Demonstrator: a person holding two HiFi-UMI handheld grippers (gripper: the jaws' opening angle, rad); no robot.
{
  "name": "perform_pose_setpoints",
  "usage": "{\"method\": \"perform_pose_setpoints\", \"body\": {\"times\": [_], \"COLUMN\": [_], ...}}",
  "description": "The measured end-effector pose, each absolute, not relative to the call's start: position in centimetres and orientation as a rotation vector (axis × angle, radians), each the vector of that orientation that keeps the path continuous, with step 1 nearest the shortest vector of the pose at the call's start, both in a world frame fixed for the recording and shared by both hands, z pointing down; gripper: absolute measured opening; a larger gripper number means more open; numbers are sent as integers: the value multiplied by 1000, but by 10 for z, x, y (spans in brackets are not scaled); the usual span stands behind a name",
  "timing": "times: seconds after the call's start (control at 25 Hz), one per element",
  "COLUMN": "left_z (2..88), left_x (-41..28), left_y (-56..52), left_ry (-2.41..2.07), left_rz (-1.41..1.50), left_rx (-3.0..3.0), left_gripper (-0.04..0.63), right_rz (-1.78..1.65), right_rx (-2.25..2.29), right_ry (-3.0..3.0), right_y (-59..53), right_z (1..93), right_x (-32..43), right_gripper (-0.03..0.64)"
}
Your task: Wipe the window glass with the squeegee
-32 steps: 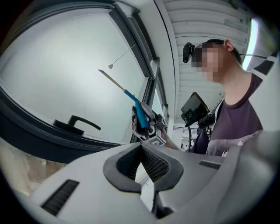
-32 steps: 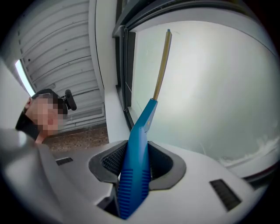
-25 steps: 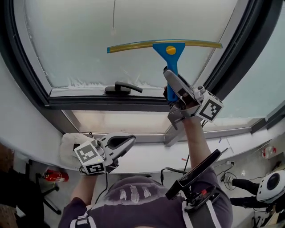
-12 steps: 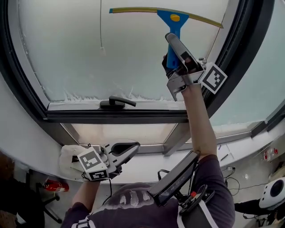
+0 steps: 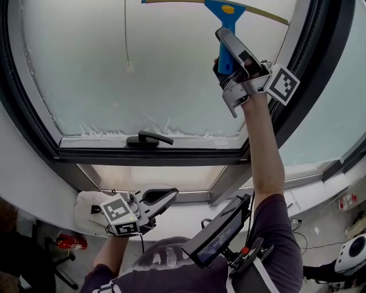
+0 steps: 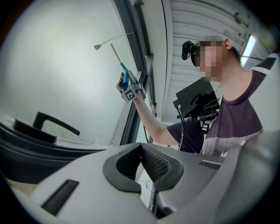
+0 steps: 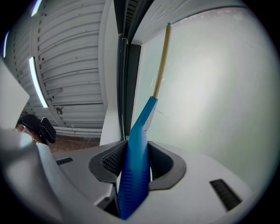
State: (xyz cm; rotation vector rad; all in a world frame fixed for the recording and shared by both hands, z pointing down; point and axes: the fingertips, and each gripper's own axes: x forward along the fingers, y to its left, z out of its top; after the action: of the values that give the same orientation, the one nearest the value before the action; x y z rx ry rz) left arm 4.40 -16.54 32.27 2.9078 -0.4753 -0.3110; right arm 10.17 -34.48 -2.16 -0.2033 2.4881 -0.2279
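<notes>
The right gripper (image 5: 224,48) sits high at the upper right of the head view, with its jaws pinching the squeegee (image 5: 227,12) by its blue stem. In the right gripper view the pads of that gripper (image 7: 133,162) press on both sides of the stem of the squeegee (image 7: 138,148). The yellowish blade (image 7: 161,65) runs up along the glass (image 7: 210,87).

A second ago the blade crossed the pane about a fifth of the way down the head view. Now the blade (image 5: 269,17) lies at the very top edge, partly cut off by the frame, against the glass (image 5: 143,68). The arm (image 5: 264,149) is stretched further up than it was.

The left gripper (image 5: 163,197) is at the lower left, just above the sill (image 5: 189,209), about where it was before. Its jaws are pressed together with nothing between them, as the left gripper view (image 6: 142,164) shows.

The window handle (image 5: 147,138) lies below a ragged white band (image 5: 114,129) along the bottom of the pane. Both sit lower in the frame than a second ago.
</notes>
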Motion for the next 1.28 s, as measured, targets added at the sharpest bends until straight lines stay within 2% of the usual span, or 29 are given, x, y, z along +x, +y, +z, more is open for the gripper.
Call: {"method": "perform_pose_setpoints", "body": {"times": [1.28], "left_z": [338], "left_x": [37], "left_y": [-180], "left_ry": [-539], "left_rz": [-311], "left_rx": [2835], "left_gripper": [6], "right_rz": [-325], "right_rx": [-231], "right_ry": [2407], "right_y": [-353], "right_z": [-13], "right_x": [113], "right_gripper": [140]}}
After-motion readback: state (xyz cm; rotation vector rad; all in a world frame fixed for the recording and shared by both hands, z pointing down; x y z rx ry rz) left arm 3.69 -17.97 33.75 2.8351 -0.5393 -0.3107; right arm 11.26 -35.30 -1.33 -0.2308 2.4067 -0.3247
